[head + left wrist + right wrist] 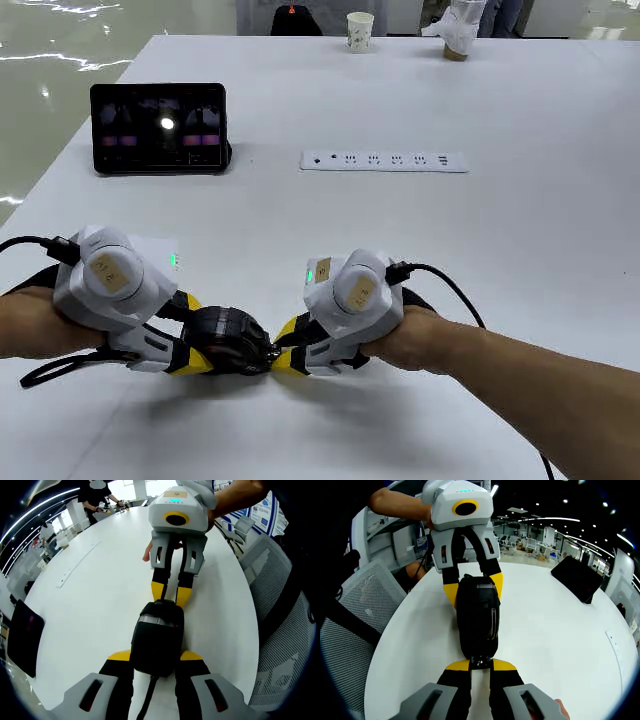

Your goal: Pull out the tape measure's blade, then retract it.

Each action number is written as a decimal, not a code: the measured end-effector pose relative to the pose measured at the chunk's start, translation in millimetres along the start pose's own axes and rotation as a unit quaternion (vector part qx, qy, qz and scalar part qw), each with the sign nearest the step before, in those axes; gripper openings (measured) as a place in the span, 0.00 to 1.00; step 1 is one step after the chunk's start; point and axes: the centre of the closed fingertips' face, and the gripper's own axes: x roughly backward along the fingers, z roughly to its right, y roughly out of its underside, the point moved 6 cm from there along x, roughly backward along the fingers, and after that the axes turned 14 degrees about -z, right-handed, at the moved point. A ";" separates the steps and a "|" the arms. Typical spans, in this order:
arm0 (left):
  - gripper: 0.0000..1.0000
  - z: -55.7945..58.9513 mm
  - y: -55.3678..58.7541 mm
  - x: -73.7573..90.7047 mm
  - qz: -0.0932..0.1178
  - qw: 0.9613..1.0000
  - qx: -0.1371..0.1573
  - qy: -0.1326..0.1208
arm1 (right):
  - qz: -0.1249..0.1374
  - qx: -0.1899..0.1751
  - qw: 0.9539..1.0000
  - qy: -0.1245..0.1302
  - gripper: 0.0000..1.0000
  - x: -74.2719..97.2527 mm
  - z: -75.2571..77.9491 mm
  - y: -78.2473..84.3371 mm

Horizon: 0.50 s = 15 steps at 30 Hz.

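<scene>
The tape measure [228,338] lay on the white table [420,250] at lower centre of the head view, between my two claws. My left gripper [156,656] was clamped across the black case's flanks. My right gripper [481,664] had its yellow tips pinched in at the case's mouth, probably on the blade hook, though I couldn't make it out. I judged the case hard, smooth and fairly hefty, and the blade thin and springy. So I'd grip the body firmly and pull by the tip.

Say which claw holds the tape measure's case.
The left claw, its jaws clamped on either side of the case; the right claw pinches only the blade tip at its mouth.
</scene>
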 end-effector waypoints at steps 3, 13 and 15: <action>0.25 -0.2 -0.1 -0.1 -0.004 1.000 -0.001 0.001 | -0.002 0.005 1.000 0.001 0.09 0.6 -0.4 -0.3; 0.25 1.0 -1.3 0.5 -0.005 1.000 0.000 0.002 | -0.002 0.004 1.000 -0.003 0.09 2.7 0.5 3.3; 0.25 1.0 -1.5 0.4 -0.005 1.000 0.001 0.003 | -0.003 0.005 1.000 -0.003 0.09 4.0 0.5 4.9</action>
